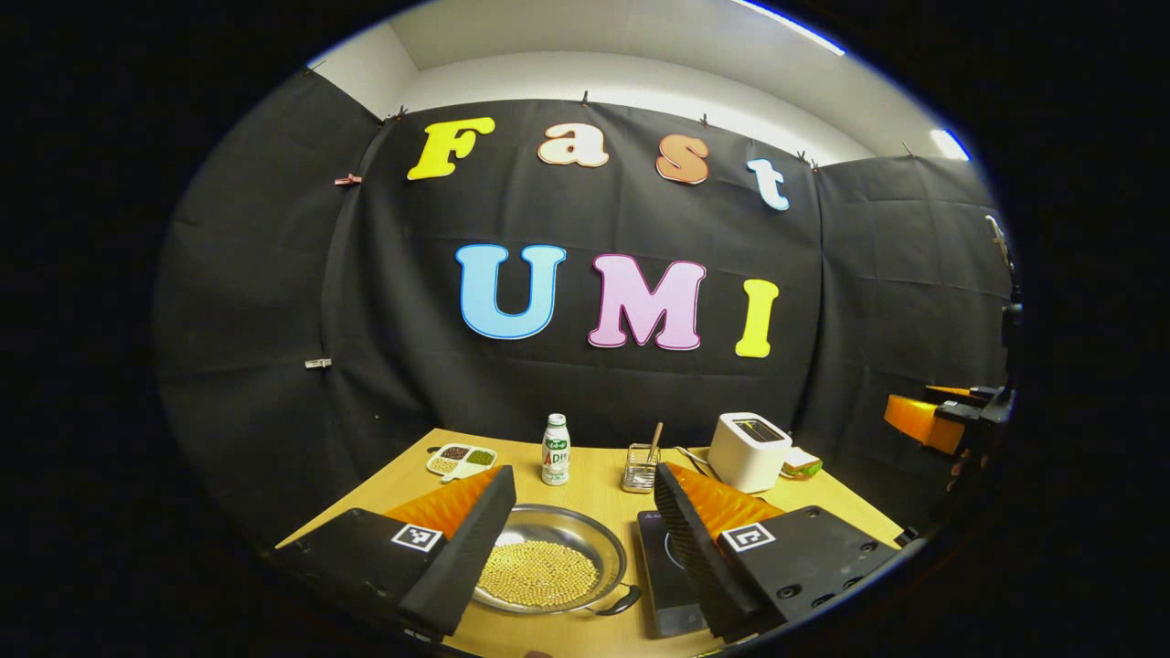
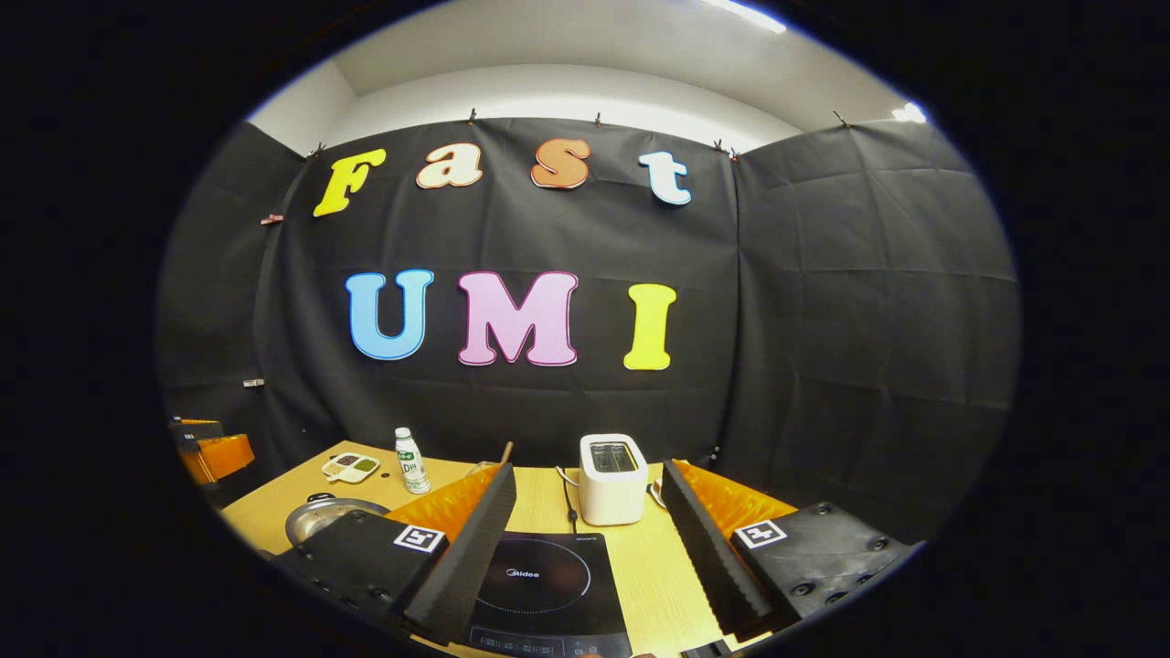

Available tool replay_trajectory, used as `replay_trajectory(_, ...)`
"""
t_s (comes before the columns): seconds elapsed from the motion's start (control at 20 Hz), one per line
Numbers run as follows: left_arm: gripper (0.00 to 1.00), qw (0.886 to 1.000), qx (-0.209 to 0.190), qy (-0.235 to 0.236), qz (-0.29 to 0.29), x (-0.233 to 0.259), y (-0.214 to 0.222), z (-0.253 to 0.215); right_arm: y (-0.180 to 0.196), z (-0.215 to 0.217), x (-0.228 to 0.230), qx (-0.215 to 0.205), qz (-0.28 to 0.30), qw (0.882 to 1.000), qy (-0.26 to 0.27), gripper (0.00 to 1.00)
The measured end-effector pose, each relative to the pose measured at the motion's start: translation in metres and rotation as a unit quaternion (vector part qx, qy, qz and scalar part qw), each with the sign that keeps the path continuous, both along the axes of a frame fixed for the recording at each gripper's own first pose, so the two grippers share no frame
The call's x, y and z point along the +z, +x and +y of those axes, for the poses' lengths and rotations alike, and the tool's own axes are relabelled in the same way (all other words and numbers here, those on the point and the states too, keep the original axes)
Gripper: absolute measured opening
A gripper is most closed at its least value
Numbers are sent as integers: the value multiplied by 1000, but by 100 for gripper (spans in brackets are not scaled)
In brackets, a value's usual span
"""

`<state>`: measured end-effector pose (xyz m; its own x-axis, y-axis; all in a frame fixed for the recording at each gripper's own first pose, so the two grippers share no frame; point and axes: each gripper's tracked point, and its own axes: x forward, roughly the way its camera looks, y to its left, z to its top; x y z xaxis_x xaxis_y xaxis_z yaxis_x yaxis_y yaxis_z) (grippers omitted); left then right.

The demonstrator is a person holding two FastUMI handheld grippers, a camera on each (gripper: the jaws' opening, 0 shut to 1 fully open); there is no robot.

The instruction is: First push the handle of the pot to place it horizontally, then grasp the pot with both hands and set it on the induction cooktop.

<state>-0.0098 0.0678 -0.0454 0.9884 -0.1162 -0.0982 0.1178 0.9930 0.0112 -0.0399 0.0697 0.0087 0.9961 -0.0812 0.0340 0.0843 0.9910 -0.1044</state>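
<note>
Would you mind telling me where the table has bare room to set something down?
Bare wood lies between the induction cooktop and the toaster, and right of the cooktop. The back row is crowded: sorting dish, bottle, wire holder, toaster. The pot sits close beside the cooktop.

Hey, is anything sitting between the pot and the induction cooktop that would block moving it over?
Nothing visible does. The pot sits directly beside the induction cooktop, with only bare table between them. The bottle, toaster and utensil holder stand farther back.
</note>
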Motion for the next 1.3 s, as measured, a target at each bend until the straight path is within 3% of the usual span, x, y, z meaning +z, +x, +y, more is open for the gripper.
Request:
replay_trajectory(0.45,95,999,-1,-13,42,-45,-9,55,-29,34,-31,-14,47,999,0,98)
replay_trajectory(0.7,88,994,-47,3,101,-77,-20,58,-28,45,-26,-8,30,999,-7,98)
replay_trajectory(0.8,81,991,-60,22,119,-86,-22,56,-21,46,-30,-4,30,1000,1,98)
replay_trajectory(0.85,67,989,-67,27,129,-90,-24,51,-16,45,-33,-3,34,999,3,98)
replay_trajectory(1.05,47,979,-83,40,180,-124,-25,34,4,34,-41,5,41,999,25,98)
replay_trajectory(1.1,46,976,-80,46,199,-135,-26,35,11,31,-45,5,48,998,31,98)
replay_trajectory(1.25,20,967,-75,64,236,-158,-25,32,22,24,-49,13,57,998,38,98)
replay_trajectory(1.3,18,963,-76,63,251,-167,-25,30,25,21,-51,15,59,997,39,98)
